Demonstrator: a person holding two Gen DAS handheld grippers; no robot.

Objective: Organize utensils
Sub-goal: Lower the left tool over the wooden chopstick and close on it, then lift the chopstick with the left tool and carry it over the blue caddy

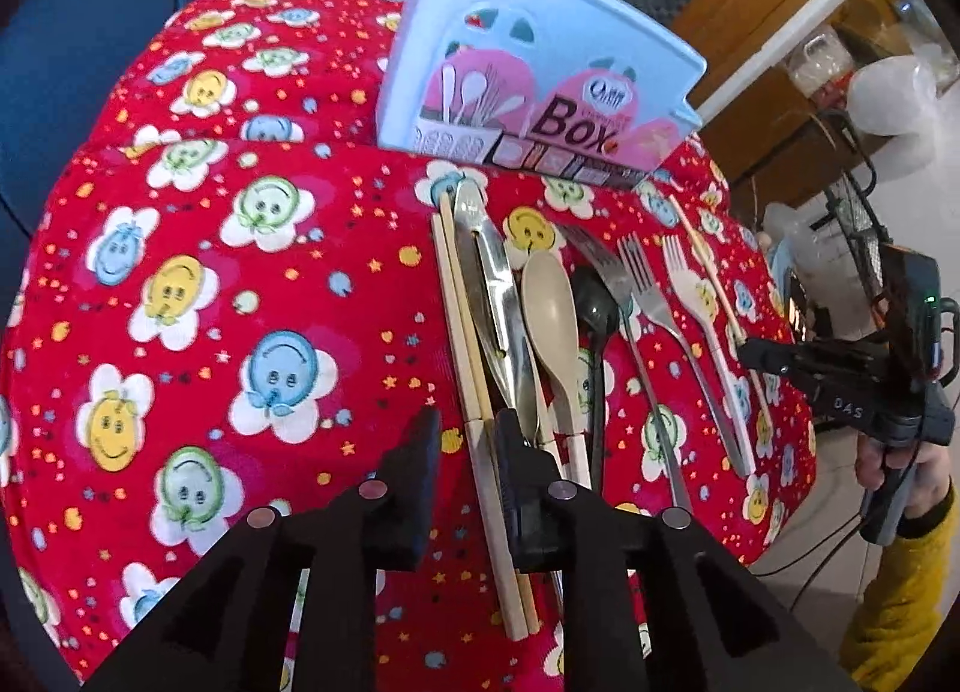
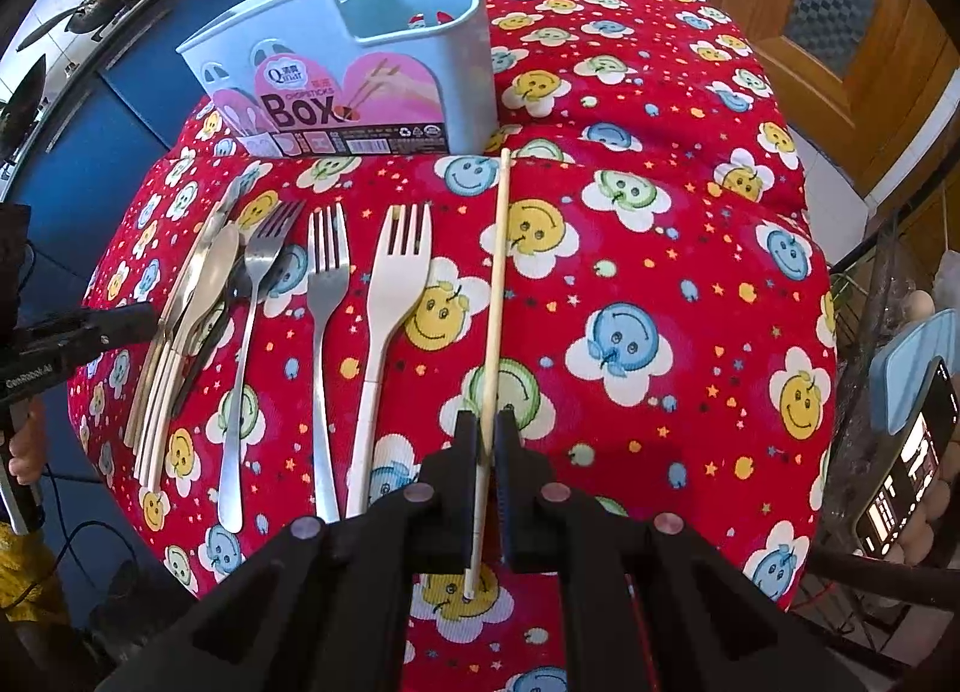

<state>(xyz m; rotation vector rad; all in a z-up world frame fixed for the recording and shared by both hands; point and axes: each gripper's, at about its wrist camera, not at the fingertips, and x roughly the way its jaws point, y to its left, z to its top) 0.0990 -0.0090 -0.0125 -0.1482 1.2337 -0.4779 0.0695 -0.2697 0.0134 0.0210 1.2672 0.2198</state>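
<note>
Utensils lie in a row on the table, which is draped in a red cloth printed with smiling flower faces (image 1: 180, 284). At the far edge stands a pale blue plastic chopstick holder (image 2: 336, 50) with a pink "Box" label on its front.

From the left wrist view, the row runs: a pair of light wooden chopsticks (image 1: 462, 344), a shiny steel knife (image 1: 489, 284), a beige plastic spoon (image 1: 549, 308), a black spoon (image 1: 594, 308), two steel forks (image 1: 645, 296), then a cream plastic fork (image 1: 696, 296).

The left gripper (image 1: 465, 440) hovers low over the handle ends. Its fingers (image 1: 423, 452) stand slightly apart, with the wooden chopsticks between them, passing just beside the right one; I cannot tell whether it touches them, and the left one stands clear of them.

Well apart from the pile, right of the cream plastic fork (image 2: 393, 296), a single thin wooden chopstick (image 2: 495, 302) lies pointing toward the holder. The right gripper (image 2: 486, 446) is clenched on its near end, both fingers (image 2: 465, 452) pressed against the stick.

A yellow sleeve (image 1: 900, 602) shows at the table's right side.
</note>
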